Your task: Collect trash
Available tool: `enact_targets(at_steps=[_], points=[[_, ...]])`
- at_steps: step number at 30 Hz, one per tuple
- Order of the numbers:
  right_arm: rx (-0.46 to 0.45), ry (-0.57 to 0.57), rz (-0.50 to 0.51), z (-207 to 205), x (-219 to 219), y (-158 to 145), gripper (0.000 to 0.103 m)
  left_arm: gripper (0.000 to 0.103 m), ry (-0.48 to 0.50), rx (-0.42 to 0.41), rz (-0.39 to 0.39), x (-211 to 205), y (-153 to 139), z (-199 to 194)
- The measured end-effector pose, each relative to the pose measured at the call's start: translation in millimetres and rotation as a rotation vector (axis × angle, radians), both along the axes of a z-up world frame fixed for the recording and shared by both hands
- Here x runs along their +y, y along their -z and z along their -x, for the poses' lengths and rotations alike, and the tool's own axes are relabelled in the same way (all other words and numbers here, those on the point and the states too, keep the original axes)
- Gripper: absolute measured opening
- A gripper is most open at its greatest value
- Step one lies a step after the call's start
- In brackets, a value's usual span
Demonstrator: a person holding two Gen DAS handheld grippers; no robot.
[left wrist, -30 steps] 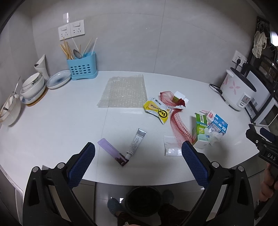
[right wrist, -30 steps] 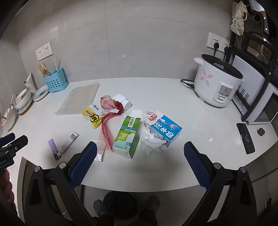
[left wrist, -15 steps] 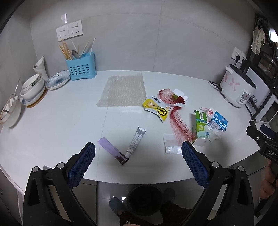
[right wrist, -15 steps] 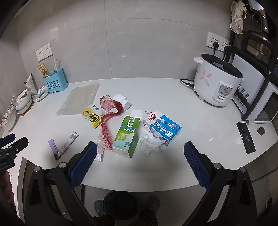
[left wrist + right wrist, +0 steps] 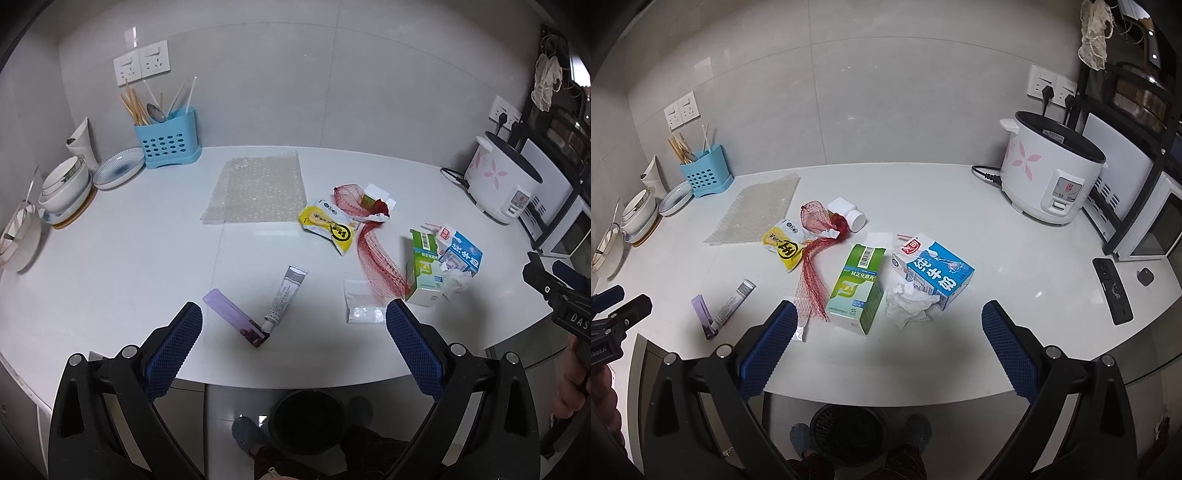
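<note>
Litter lies on the white counter (image 5: pixel 110 258): a bubble-wrap sheet (image 5: pixel 256 186), a yellow packet (image 5: pixel 328 229), a red mesh net (image 5: pixel 376 258), a silver tube (image 5: pixel 284 295), a purple stick (image 5: pixel 232 317), a small clear bag (image 5: pixel 360 306), a green box (image 5: pixel 857 288), a blue milk carton (image 5: pixel 934 271) and a crumpled tissue (image 5: pixel 908 304). A black bin (image 5: pixel 847 432) stands on the floor below the counter edge. My left gripper (image 5: pixel 293 341) is open above the front edge, near the tube. My right gripper (image 5: pixel 886 343) is open, just short of the green box.
A blue utensil holder (image 5: pixel 168 140), plates and bowls (image 5: pixel 62 188) sit at the back left. A rice cooker (image 5: pixel 1049 177) stands at the back right, with a black remote (image 5: pixel 1112 290) near the counter's right edge. The person's feet (image 5: pixel 799 439) flank the bin.
Both grippers have drawn back and up slightly, so the counter looks a little farther away. Nothing on the counter has moved and both grippers stay open.
</note>
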State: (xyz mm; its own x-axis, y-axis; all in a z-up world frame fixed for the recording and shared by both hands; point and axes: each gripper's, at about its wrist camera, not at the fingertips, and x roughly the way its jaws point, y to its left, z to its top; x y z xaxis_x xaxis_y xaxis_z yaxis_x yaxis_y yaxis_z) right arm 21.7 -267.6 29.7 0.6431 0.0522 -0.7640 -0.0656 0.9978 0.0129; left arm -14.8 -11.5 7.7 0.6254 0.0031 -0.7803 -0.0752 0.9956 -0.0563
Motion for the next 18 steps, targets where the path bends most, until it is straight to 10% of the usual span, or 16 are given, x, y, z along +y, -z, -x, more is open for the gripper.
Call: enact_targets(at_steps=[18], points=[[-0.001, -0.001, -0.001, 0.7, 0.7, 0.7, 0.096, 0.097, 0.014, 0.008, 0.003, -3.5, 2.9, 1.9]])
